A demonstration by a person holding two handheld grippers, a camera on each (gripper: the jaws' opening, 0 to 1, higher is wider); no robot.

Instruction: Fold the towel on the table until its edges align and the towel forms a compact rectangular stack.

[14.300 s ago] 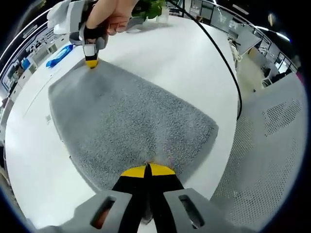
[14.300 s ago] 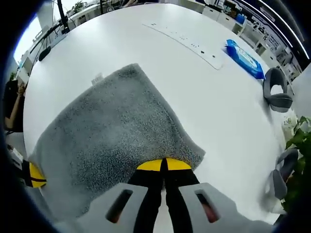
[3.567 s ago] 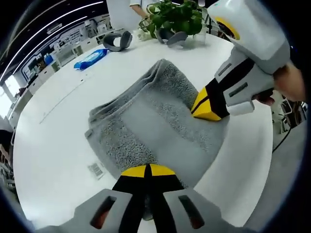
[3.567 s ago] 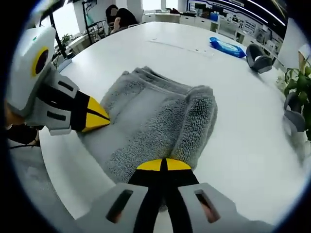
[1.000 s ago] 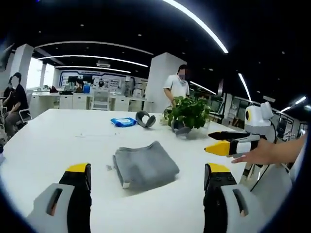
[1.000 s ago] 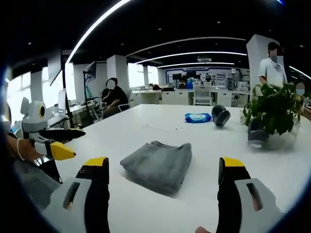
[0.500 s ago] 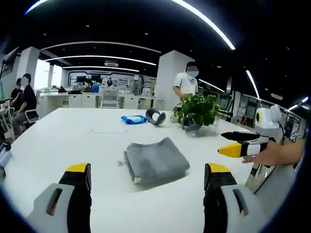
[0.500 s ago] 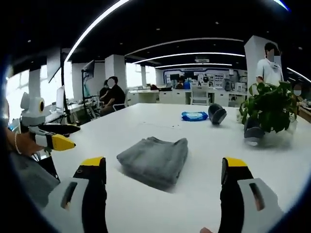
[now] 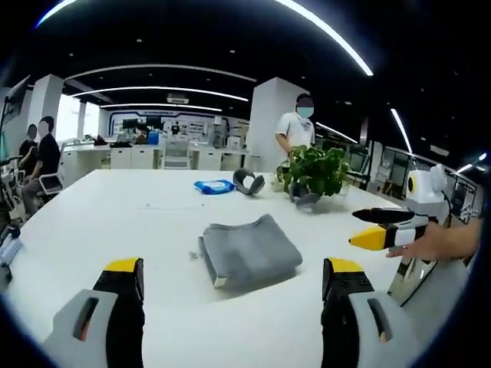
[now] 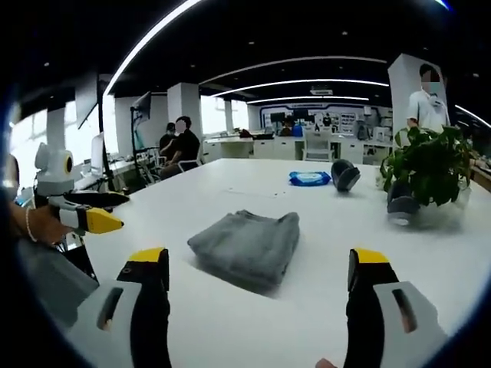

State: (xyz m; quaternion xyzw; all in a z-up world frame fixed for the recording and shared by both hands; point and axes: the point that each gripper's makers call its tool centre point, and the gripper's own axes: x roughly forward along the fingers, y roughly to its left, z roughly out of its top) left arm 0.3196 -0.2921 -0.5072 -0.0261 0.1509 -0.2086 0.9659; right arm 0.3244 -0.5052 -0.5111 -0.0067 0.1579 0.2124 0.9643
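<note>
A grey towel [image 9: 249, 251] lies folded into a compact rectangular stack on the white table [image 9: 100, 222]; it also lies mid-table in the right gripper view [image 10: 247, 244]. My left gripper [image 9: 230, 280] stands open, pulled back from the towel with nothing between its jaws. My right gripper [image 10: 257, 272] is open too, held back from the stack. The right gripper [image 9: 383, 230] comes into the left gripper view from the right, held by a hand. The left gripper [image 10: 80, 215] shows at the left of the right gripper view.
A potted plant [image 9: 311, 172], a blue packet [image 9: 213, 186] and grey headphones [image 9: 247, 181] sit at the far side of the table. A person [image 9: 295, 134] stands behind the plant; others sit far left. Bare table surrounds the towel.
Both views have shifted slightly, so the towel sits a little nearer the middle. The towel itself has not moved, and both grippers stay open.
</note>
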